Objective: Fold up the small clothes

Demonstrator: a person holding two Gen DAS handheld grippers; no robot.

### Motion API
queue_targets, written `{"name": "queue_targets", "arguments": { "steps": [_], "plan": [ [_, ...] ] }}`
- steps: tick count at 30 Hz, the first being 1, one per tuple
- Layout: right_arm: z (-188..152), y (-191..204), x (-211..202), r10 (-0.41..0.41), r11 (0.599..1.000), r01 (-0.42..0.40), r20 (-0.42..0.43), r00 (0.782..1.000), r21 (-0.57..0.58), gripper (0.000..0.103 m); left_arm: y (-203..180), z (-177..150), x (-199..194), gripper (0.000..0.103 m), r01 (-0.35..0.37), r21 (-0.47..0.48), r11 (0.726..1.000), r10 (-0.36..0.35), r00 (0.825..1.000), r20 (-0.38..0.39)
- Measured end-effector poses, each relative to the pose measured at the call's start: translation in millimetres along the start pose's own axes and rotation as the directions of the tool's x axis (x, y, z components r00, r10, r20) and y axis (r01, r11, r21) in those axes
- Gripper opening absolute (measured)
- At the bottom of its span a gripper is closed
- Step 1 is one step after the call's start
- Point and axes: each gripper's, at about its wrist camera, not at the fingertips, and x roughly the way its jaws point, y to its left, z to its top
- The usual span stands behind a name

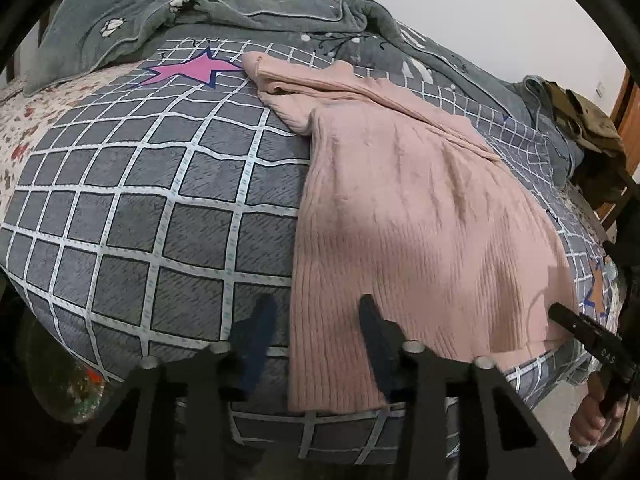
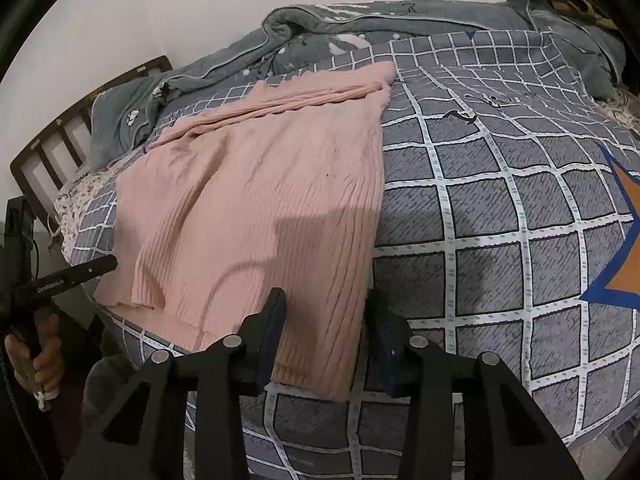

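A pink knit sweater (image 1: 400, 208) lies flat on the checked grey bed cover (image 1: 140, 200), hem toward me, sleeves folded across its top. My left gripper (image 1: 316, 308) is open, its fingers straddling the sweater's near left hem corner, just above it. The right gripper shows at the right edge of the left wrist view (image 1: 580, 328). In the right wrist view the sweater (image 2: 260, 200) fills the left half. My right gripper (image 2: 326, 304) is open, straddling the sweater's near right hem corner. The left gripper (image 2: 68, 276) shows at the left, beside the other hem corner.
A rumpled grey blanket (image 1: 240, 16) lies along the far side of the bed. A pink star (image 1: 192, 68) and an orange star (image 2: 628, 256) are printed on the cover. A dark wooden headboard (image 2: 52, 152) stands at the left. Olive clothes (image 1: 580, 116) are piled far right.
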Motion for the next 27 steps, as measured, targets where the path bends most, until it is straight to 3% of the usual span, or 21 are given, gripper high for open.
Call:
{"name": "queue_targets", "arguments": {
  "steps": [4, 7, 8, 14, 18, 27],
  "plan": [
    [3, -1, 4, 0.027, 0.999, -0.027, -0.006, 1.000, 0.018, 0.025, 2, 2, 3, 0.009, 0.014, -0.040, 0.999, -0.014, 1.000, -0.014],
    [6, 0, 7, 0.054, 0.998, -0.053, -0.015, 0.998, 0.024, 0.008, 9, 6, -3, 0.007, 0.060, -0.082, 0.995, -0.060, 0.998, -0.006],
    [7, 0, 4, 0.060, 0.998, -0.060, -0.008, 0.998, 0.026, 0.006, 13, 7, -8, 0.007, 0.082, -0.104, 0.991, -0.082, 0.997, 0.004],
    [10, -17, -32, 0.178, 0.977, -0.190, 0.115, 0.977, 0.095, 0.005, 26, 7, -40, 0.007, 0.153, -0.136, 0.979, -0.145, 0.987, 0.065],
    [11, -28, -40, 0.226, 0.958, -0.246, 0.138, 0.964, 0.146, 0.005, 21, -1, -53, 0.007, 0.172, -0.104, 0.980, -0.164, 0.983, 0.079],
    [4, -32, -23, 0.130, 0.981, -0.135, 0.050, 0.990, 0.136, 0.010, 7, -10, -41, 0.008, 0.069, -0.041, 0.997, -0.066, 0.996, 0.062]
  ]
}}
